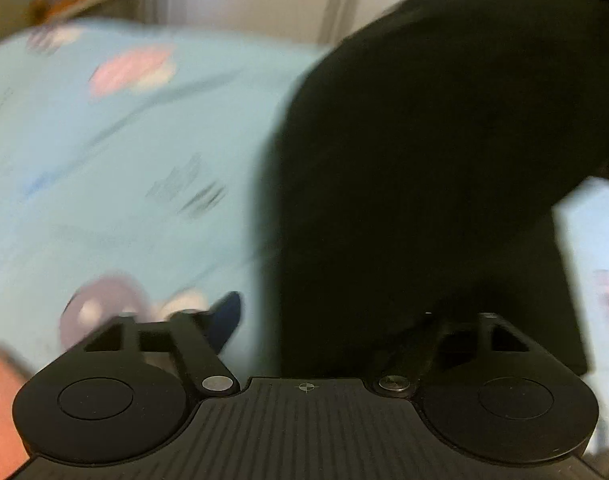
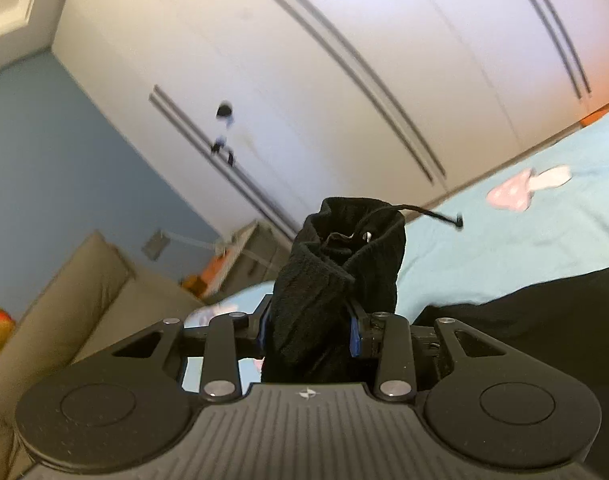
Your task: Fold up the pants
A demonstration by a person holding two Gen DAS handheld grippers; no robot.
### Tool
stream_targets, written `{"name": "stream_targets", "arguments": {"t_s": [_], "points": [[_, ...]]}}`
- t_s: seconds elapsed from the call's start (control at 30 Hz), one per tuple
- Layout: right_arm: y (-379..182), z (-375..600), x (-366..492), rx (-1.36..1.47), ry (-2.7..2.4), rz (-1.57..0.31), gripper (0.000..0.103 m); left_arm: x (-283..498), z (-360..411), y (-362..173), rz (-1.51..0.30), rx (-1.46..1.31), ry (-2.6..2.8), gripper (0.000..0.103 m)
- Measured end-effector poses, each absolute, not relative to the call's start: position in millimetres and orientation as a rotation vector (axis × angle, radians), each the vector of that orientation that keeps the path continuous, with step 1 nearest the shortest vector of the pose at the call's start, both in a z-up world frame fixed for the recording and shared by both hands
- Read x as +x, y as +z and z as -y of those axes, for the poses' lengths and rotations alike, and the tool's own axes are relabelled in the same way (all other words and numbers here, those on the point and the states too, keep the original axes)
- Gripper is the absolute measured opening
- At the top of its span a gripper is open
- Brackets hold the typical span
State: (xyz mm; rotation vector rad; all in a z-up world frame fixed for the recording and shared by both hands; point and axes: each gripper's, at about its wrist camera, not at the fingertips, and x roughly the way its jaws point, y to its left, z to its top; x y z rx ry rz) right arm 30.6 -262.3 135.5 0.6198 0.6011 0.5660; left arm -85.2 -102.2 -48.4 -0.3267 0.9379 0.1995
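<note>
Right gripper (image 2: pixel 310 330) clenched on bunched black pants (image 2: pixel 336 272), ribbed knit waistband, thin drawstring (image 2: pixel 428 213) sticking out, lifted off the bed (image 2: pixel 524 232). Left gripper (image 1: pixel 324 320): one blue-tipped finger (image 1: pixel 224 316) visible, other hidden behind pants, grip unclear. Pants drape over the pale blue printed sheet; left side bare. Left view blurred.

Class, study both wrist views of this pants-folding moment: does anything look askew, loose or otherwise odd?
Yes. The right gripper pinches the black pants as a crumpled bunch at the waistband, not a flat edge, and a drawstring sticks out loose to the side. In the left view the pants hang in a blurred heap over the blue sheet.
</note>
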Motion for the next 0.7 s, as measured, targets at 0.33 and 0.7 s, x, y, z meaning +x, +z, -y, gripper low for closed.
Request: {"name": "stream_targets", "arguments": {"t_s": [0.33,0.7], "points": [[61,339,8,0.463,0.283,-0.743,0.036,-84,70,-61,-0.952,-0.559,0.127,0.042],[-12,388,32,0.848,0.318,-0.97,0.092,-86,76,-61,-1.013,-0.611,-0.109,0.065]]}}
